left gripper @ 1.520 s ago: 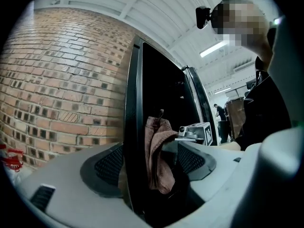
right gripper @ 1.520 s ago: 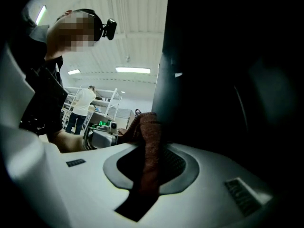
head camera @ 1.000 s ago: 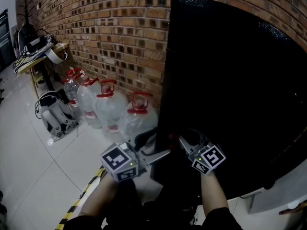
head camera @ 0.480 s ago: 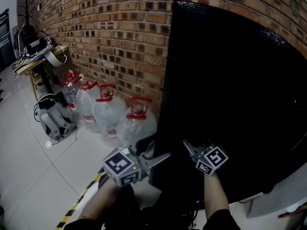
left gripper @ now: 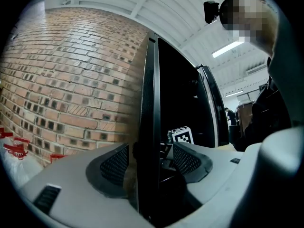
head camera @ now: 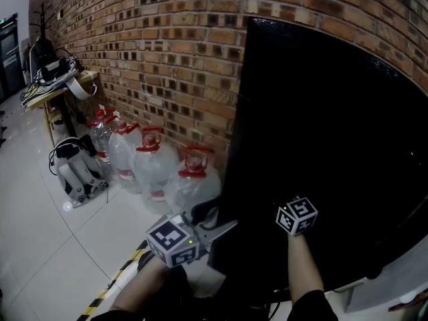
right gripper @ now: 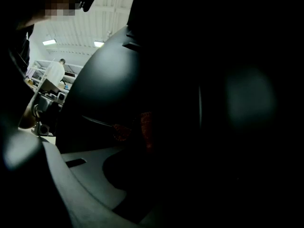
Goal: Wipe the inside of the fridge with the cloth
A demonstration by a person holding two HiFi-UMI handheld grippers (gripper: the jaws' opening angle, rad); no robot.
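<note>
**A:** Head view first: where is the fridge, and can its inside be seen?

**B:** The black fridge (head camera: pixel 334 146) fills the right half, backed against a brick wall (head camera: pixel 167 45). Only its dark outer face shows. The inside is out of sight, so the wiping looks not yet begun.

**A:** And the cloth?

**B:** No cloth shows plainly. The right gripper view is nearly black, with a small reddish patch (right gripper: pixel 145 127) ahead of the jaws. I cannot tell whether that is the cloth.

**A:** What are the grippers doing?

**B:** The left gripper (head camera: pixel 215 221) has its jaws spread to either side of the door edge (left gripper: pixel 147 103) without pinching it, probably so it can pull the door open. The right gripper (head camera: pixel 296 215) is close against the fridge front, perhaps to steady it. The darkness hides whether its jaws are spread or closed.

**A:** Is anything else nearby?

**B:** Large water bottles (head camera: pixel 150 159) with red caps stand along the wall, just left of the fridge.
</note>
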